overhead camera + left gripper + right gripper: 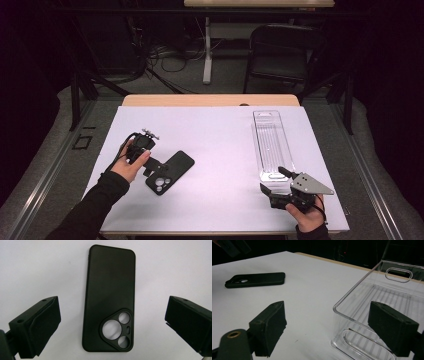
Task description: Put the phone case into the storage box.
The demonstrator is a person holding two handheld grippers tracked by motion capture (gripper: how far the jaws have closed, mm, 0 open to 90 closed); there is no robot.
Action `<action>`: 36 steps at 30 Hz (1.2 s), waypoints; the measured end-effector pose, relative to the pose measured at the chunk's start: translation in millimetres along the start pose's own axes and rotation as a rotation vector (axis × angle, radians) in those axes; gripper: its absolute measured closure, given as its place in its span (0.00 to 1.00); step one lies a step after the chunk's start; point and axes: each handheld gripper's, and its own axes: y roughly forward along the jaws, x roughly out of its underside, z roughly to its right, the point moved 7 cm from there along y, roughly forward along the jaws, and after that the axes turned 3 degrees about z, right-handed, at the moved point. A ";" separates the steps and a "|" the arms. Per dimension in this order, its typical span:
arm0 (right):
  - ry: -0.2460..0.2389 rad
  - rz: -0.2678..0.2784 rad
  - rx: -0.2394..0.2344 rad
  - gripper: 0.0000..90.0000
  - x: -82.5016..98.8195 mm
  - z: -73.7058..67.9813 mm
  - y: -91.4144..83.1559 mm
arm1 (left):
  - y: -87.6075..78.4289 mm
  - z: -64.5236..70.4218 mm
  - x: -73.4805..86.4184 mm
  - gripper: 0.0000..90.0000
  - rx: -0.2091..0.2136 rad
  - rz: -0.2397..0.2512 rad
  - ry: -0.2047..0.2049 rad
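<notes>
Matte black rubbery phone case [109,298] lay flat on the table [220,135] — left gripper [110,325] fingers spread wide either side, ready to grab; right gripper [332,325] gaped too.

Phone case [170,171] lies on table [220,150] at left; tray [271,145] well apart at right.

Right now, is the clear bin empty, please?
Empty: the clear bin shows only its ribbed floor; the phone case lies outside on the table.
</notes>
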 end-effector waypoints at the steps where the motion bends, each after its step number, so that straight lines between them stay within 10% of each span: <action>1: 0.000 0.000 0.000 0.16 0.0 0.0 0.0 | 0.1 0.5 -0.7 0.00 -0.001 -0.006 0.002; 29: 0.000 -0.006 -0.007 0.16 1.1 -0.7 1.3 | 27.0 -14.7 -10.9 0.00 -0.048 -0.133 -0.036; 36: -0.001 -0.006 -0.008 0.16 1.1 -0.6 1.3 | 33.7 -10.0 -11.8 0.00 -0.056 -0.153 0.009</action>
